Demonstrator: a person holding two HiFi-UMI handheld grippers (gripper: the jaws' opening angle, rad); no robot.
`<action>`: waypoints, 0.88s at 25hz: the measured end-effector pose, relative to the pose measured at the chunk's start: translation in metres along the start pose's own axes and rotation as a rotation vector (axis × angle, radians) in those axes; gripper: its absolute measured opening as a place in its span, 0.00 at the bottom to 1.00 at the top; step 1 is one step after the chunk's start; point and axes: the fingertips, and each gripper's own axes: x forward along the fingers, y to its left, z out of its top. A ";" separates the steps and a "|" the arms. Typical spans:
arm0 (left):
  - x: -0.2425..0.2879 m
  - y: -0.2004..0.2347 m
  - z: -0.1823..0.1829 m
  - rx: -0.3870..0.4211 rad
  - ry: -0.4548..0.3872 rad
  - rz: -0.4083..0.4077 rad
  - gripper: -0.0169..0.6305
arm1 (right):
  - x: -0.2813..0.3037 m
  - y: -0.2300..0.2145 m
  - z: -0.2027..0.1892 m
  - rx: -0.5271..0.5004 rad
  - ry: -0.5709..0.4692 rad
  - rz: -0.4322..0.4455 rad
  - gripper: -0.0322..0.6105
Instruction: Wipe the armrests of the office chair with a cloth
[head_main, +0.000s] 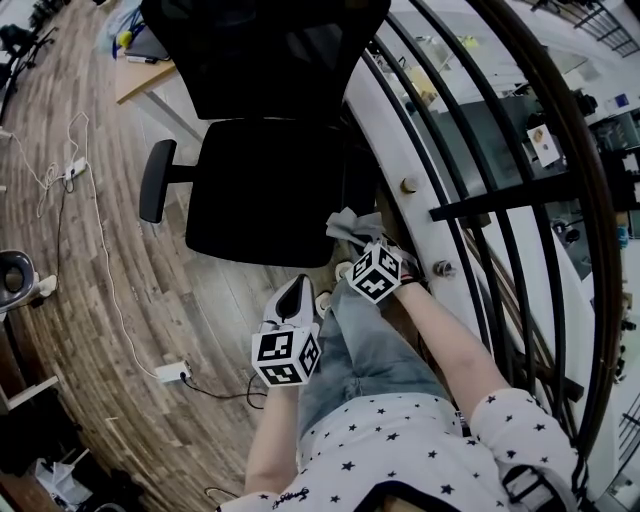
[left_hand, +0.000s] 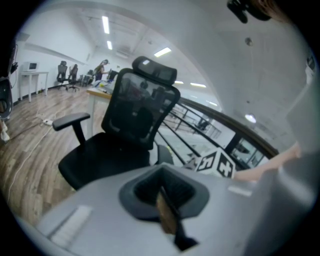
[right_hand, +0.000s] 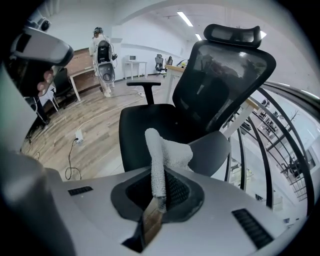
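A black mesh office chair stands ahead on the wood floor. Its left armrest sticks out bare. My right gripper is shut on a pale grey cloth beside the seat's right edge. In the right gripper view the cloth stands up from the shut jaws, just short of the grey near armrest. The far armrest shows beyond the seat. My left gripper hangs lower, in front of the seat, shut with nothing in it. The left gripper view shows the chair and its armrest.
A black metal railing curves close along the right side. A power strip with a cable lies on the floor at the left. A wooden desk stands behind the chair. A person stands far off.
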 end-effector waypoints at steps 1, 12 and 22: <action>0.001 0.000 0.002 -0.001 -0.002 0.002 0.04 | -0.002 0.000 0.002 0.010 -0.007 0.005 0.09; -0.003 0.009 0.033 -0.045 -0.063 0.088 0.04 | -0.047 -0.005 0.043 0.044 -0.134 0.065 0.09; -0.017 0.034 0.073 -0.098 -0.148 0.202 0.04 | -0.077 -0.011 0.115 -0.038 -0.266 0.144 0.09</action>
